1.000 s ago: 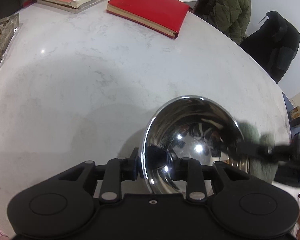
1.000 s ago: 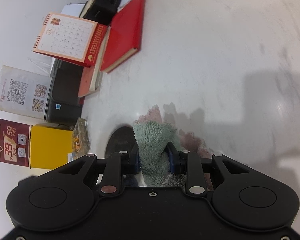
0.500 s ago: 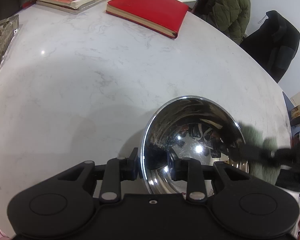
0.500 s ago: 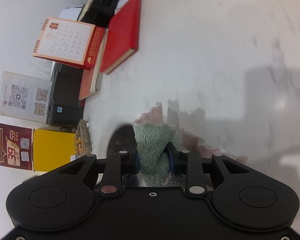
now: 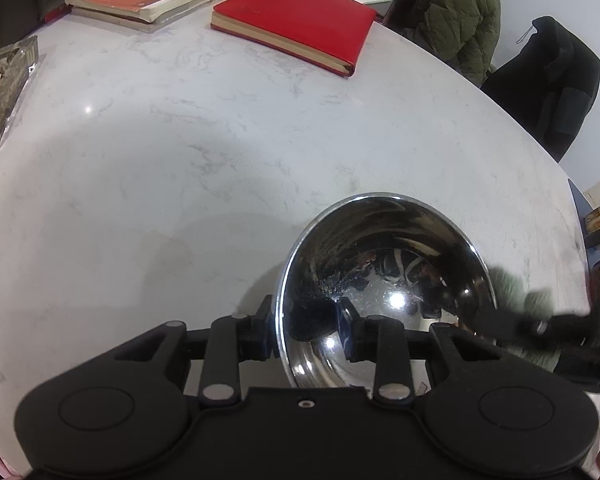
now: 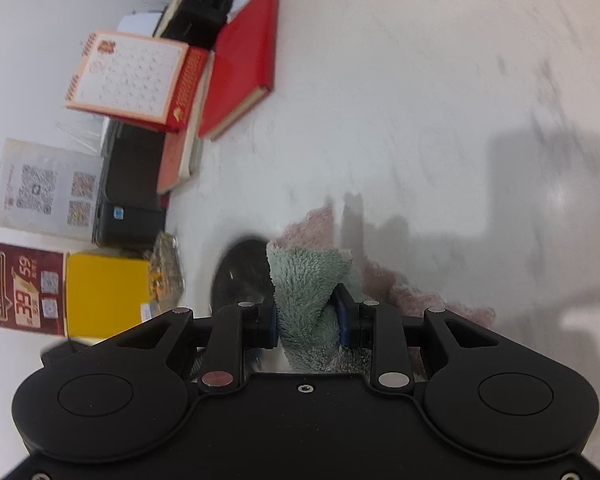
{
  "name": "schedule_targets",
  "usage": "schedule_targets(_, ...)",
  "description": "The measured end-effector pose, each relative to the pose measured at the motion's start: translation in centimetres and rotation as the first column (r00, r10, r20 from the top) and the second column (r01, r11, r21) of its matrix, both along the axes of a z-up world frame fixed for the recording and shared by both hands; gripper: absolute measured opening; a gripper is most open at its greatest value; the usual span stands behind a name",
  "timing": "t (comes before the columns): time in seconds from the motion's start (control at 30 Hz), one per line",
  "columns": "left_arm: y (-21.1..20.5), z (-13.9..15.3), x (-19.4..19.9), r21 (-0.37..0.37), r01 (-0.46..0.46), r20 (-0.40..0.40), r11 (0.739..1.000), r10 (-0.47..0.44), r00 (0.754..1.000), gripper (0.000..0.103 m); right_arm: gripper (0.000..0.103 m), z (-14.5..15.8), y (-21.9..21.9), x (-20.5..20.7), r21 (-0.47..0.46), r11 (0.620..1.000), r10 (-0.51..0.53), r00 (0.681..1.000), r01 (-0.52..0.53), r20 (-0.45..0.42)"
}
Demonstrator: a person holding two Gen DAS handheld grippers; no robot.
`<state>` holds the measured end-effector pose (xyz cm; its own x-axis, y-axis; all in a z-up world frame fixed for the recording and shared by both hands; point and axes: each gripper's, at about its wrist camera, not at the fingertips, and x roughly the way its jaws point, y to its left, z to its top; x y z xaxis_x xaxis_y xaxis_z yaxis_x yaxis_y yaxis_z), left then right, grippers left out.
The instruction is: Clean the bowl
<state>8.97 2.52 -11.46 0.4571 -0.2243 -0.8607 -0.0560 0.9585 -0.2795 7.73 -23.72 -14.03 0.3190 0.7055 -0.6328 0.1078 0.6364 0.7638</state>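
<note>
1. Left wrist view: your left tool [image 5: 306, 320] straddles the near rim of the steel bowl [image 5: 384, 276], one finger outside the wall and the other inside it. The pads sit close on the rim, so the bowl is pinched there.
2. That bowl rests on the white marble worktop [image 5: 180, 168], tipped so its shiny inside faces the camera, just ahead of the left tool.
3. To the right of the left tool, your right tool [image 5: 540, 326] shows as a dark blur at the bowl's far side, with green cloth around it.
4. Right wrist view: your right tool [image 6: 308, 316] is closed narrowly on a bunch of fluffy green-and-pink cloth [image 6: 308, 280], which fills the gap between the fingers and spills forward and right.
5. Just left of that cloth, a dark blurred patch of the bowl [image 6: 240, 276] shows.
6. Far ahead of the left tool lies a red notebook [image 5: 296, 20].
</note>
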Motion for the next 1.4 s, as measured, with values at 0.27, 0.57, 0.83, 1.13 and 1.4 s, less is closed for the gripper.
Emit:
schedule_targets(0.27,0.2,0.0,0.0,0.010,0.002,-0.007,1.000,-0.002,1.000,0.030,0.027,1.2,0.2,2.1,0.020,1.000,-0.025,0.998,0.023,0.059)
schedule_targets(0.57,0.3,0.0,0.1,0.029,0.017,-0.013,0.999,-0.016,1.000,0.031,0.027,1.1,0.2,0.8,0.025,1.000,-0.018,0.999,0.018,0.028)
schedule_targets(0.83,0.3,-0.1,0.2,0.031,0.021,-0.011,0.999,-0.021,1.000,0.031,0.027,1.0,-0.3,0.9,0.046,0.998,-0.031,0.999,0.030,0.025)
schedule_targets(1.13,0.3,0.0,0.2,0.032,0.019,-0.014,0.999,-0.019,1.000,0.031,0.028,0.7,0.0,2.8,0.051,0.998,-0.034,0.999,0.033,0.025)
schedule_targets(1.4,0.3,-0.1,0.1,0.030,0.020,-0.010,0.999,-0.020,1.000,0.031,0.032,0.9,0.0,0.8,0.053,0.998,-0.027,1.000,0.027,0.004)
